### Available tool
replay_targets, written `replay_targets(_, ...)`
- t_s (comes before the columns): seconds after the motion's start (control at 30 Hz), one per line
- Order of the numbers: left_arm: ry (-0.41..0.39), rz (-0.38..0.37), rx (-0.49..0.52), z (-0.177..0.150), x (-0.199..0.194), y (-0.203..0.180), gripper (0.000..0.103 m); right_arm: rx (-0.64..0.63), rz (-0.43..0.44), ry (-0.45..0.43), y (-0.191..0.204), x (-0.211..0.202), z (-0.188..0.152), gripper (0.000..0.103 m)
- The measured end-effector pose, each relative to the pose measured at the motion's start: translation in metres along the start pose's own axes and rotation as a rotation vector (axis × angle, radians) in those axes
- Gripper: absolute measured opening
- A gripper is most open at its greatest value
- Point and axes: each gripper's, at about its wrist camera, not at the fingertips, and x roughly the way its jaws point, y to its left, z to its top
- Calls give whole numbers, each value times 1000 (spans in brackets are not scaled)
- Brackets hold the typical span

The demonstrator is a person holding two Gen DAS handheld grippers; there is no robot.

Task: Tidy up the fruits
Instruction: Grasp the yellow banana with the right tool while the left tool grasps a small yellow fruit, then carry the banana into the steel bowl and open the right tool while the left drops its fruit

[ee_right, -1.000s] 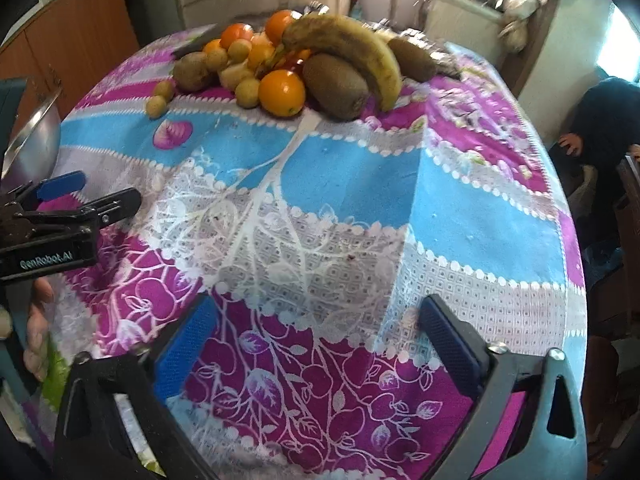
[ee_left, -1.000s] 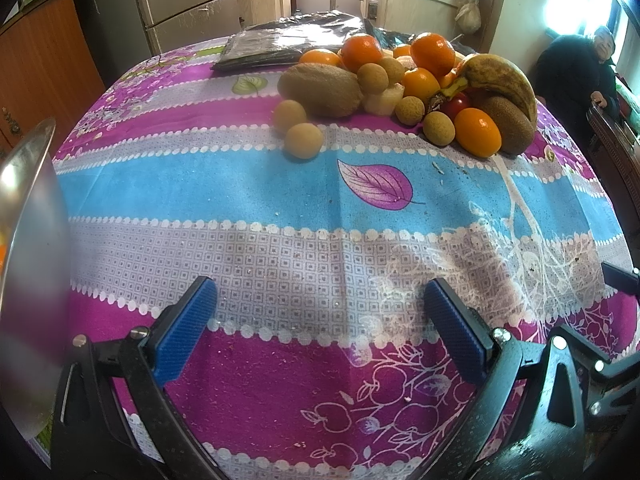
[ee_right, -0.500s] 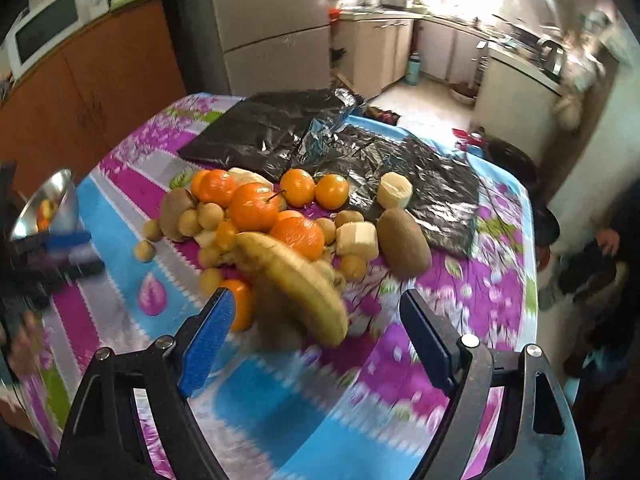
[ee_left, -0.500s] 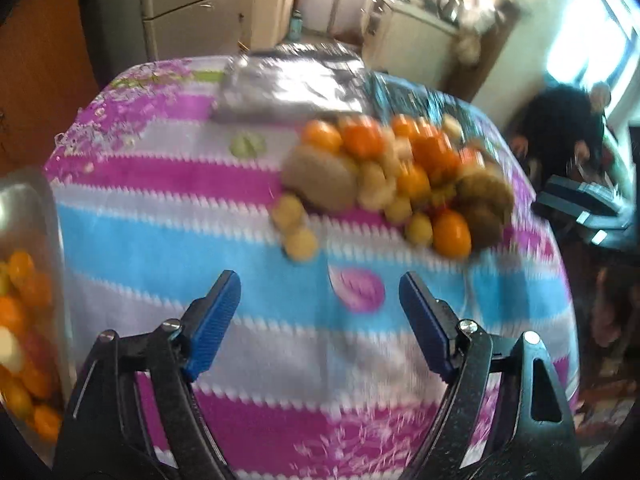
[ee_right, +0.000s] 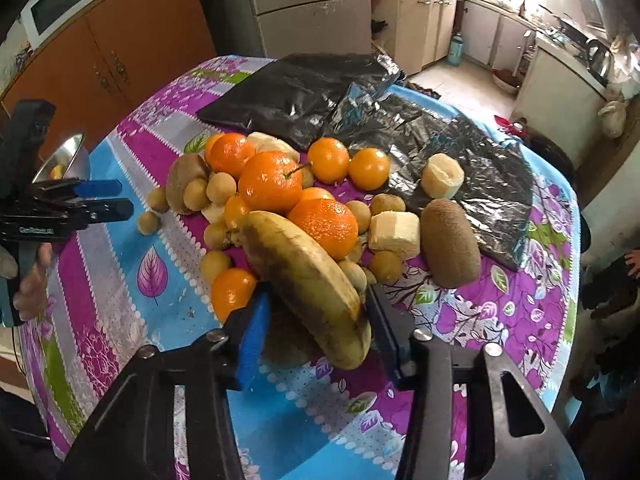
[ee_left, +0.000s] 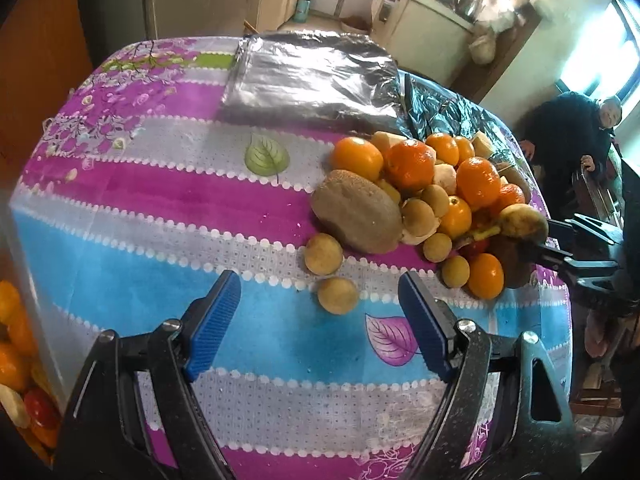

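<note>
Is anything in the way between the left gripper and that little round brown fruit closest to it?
Nothing visible. The left gripper is open above bare tablecloth, and the small brown fruit lies alone just ahead of its fingers, apart from the pile.

The bowl (ee_left: pixel 16 340) at the left edge of the left wrist view is cut off, so only part of its fruit shows. In the right wrist view the banana (ee_right: pixel 304 280) hides a brown fruit (ee_right: pixel 284 340) beneath it, and whether the right gripper (ee_right: pixel 316 328) touches the banana cannot be told.
</note>
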Motion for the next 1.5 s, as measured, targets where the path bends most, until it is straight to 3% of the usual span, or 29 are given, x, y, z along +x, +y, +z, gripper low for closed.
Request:
replay_targets(0.2,19,-31,-21,9,16,2,50,122,38,-71,-3,-31,-6,37)
replay_targets(0.3,27,-23,0,12,22,-2,41,176,75,-101,-2,-45,-8,13)
replay_targets(0.5,28,-6,39,13,30,-9,40,172,54,-86,8,-46,-16,14)
replay_targets(0.6,42,24,53,9,36,-9,38,178,28,-106,6,-49,-21,44)
replay_targets(0.63,29,22,55,8,35,-8,39,175,31,-106,7,-49,-22,49)
replay_targets(0.73,29,29,68,7,35,-10,34,149,45,-83,14,-43,-21,51)
replay_targets(0.77,28,27,64,7,35,-9,25,130,43,-66,17,-38,-19,51)
replay_targets(0.9,32,11,39,7,35,-7,25,83,0,-17,25,-12,-14,50)
replay_targets(0.97,36,11,37,6,33,-8,25,69,-15,-13,28,-7,-13,36)
replay_targets(1.0,33,11,36,6,31,-7,25,70,-27,-19,29,-8,-12,35)
replay_targets(1.07,20,8,26,5,24,-7,25,83,-47,-44,31,-15,-14,35)
replay_targets(1.27,-30,-17,1,9,-5,-6,25,223,2,-128,21,-53,-14,34)
replay_targets(1.5,-146,-27,-21,16,-78,3,25,263,88,-242,53,-94,20,34)
